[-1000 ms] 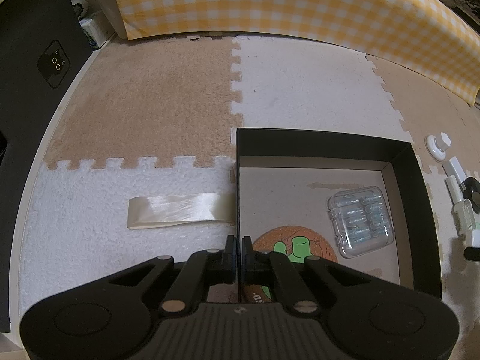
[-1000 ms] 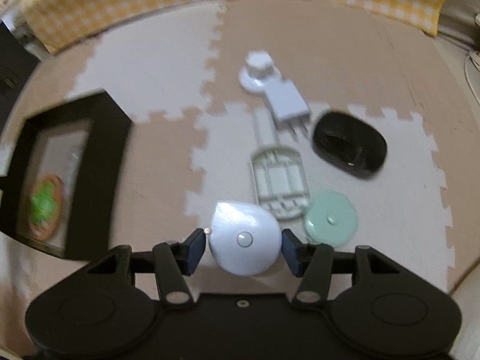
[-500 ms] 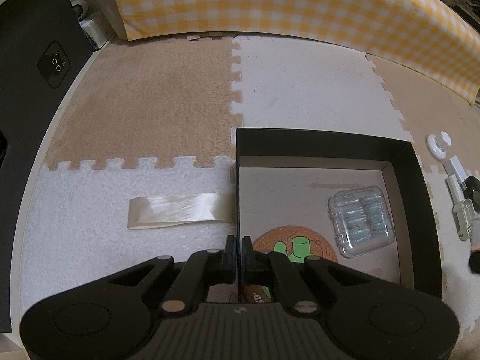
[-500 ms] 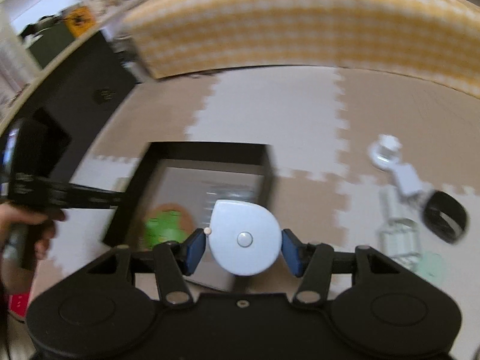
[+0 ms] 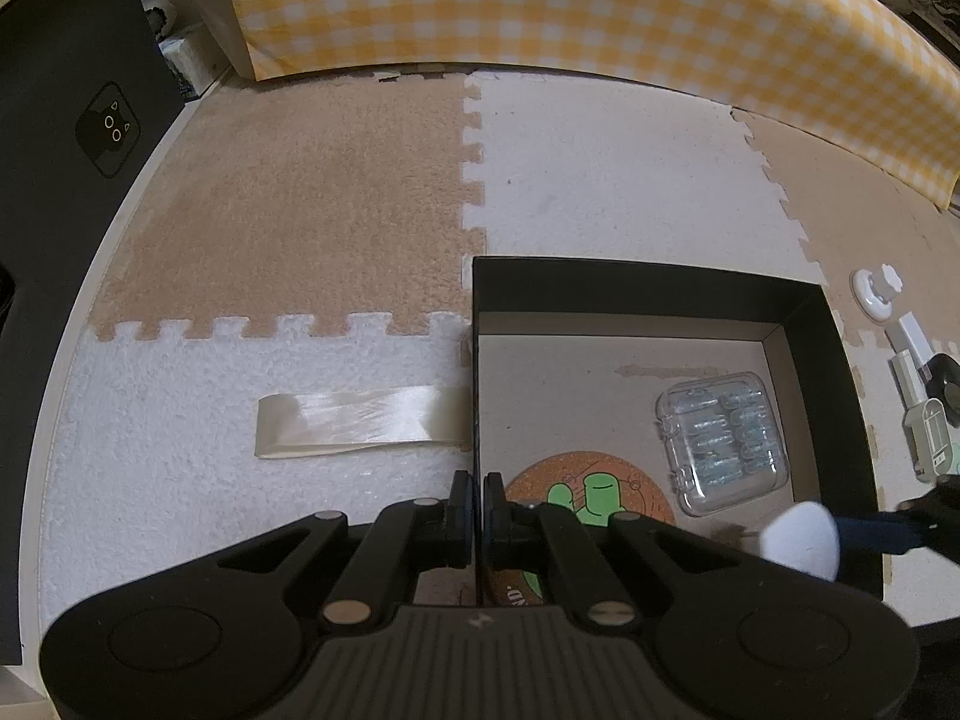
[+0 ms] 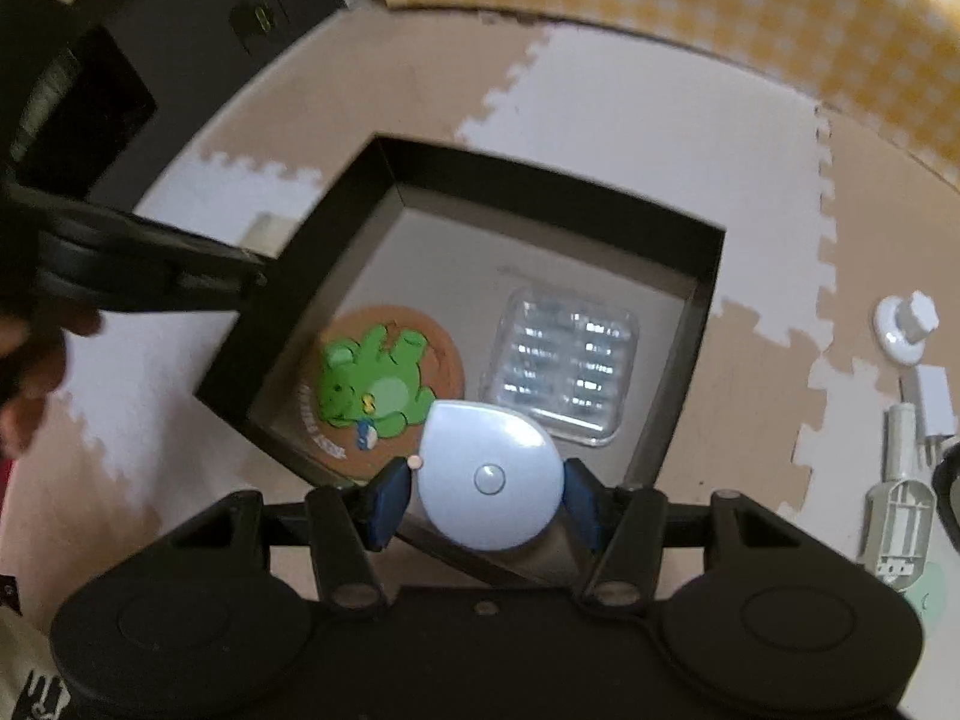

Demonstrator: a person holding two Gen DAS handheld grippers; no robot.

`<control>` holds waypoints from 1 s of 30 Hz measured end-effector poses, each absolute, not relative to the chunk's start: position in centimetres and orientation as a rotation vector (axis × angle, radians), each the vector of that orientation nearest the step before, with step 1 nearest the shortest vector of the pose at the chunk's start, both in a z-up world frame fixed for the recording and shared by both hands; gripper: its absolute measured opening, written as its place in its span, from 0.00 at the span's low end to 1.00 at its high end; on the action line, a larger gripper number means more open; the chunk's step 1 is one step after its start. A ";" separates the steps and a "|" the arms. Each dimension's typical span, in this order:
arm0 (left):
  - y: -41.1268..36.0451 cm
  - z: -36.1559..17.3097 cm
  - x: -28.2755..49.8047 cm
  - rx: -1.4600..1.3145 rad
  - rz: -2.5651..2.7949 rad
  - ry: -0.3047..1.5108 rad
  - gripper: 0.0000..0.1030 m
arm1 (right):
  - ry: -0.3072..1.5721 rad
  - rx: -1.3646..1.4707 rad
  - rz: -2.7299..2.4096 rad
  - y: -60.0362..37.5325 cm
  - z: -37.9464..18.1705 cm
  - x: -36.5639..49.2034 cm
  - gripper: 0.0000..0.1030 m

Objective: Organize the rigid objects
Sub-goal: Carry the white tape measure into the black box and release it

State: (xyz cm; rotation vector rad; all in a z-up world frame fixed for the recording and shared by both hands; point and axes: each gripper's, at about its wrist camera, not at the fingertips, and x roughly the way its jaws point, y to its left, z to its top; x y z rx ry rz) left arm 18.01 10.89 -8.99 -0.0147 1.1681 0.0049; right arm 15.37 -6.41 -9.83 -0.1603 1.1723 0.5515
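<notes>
A black open box [image 5: 648, 294] stands on the foam mat and holds a round coaster with a green figure [image 5: 591, 498] and a clear plastic case [image 5: 720, 444]. My left gripper [image 5: 477, 510] is shut on the box's left wall. My right gripper [image 6: 487, 489] is shut on a pale blue teardrop-shaped object [image 6: 480, 450] and hovers over the near right part of the box [image 6: 540, 186], above the coaster [image 6: 384, 384] and the case [image 6: 564, 366]. The left wrist view shows this blue object [image 5: 801, 540] at the box's near right corner.
Right of the box lie a white round knob [image 6: 906, 324], a white plug [image 6: 933, 402], a long white plastic piece [image 6: 900, 516] and a black object [image 6: 951, 492]. A pale ribbon strip [image 5: 360, 420] lies left of the box. Yellow checked cloth [image 5: 540, 6] borders the far side.
My right gripper has carried the pale blue object leftward, from above the loose items to above the box, rolling as it went. The left gripper has stayed clamped on the box wall.
</notes>
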 end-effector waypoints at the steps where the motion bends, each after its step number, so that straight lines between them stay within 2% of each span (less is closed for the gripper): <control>1: 10.9 -9.0 18.0 -0.014 0.005 1.168 0.03 | 1.185 -0.166 0.544 -6.3 -10.2 15.5 0.55; 11: 10.9 -9.0 18.0 -0.017 0.004 1.169 0.03 | 1.230 -0.210 0.477 -4.8 -11.7 16.3 0.55; 20: 10.8 -8.9 18.0 -0.014 0.005 1.167 0.03 | 1.228 -0.171 0.485 -4.9 -11.4 16.2 0.62; 30: 10.8 -8.9 17.9 -0.015 0.006 1.166 0.03 | 1.146 -0.061 0.510 -6.8 -7.8 15.2 0.69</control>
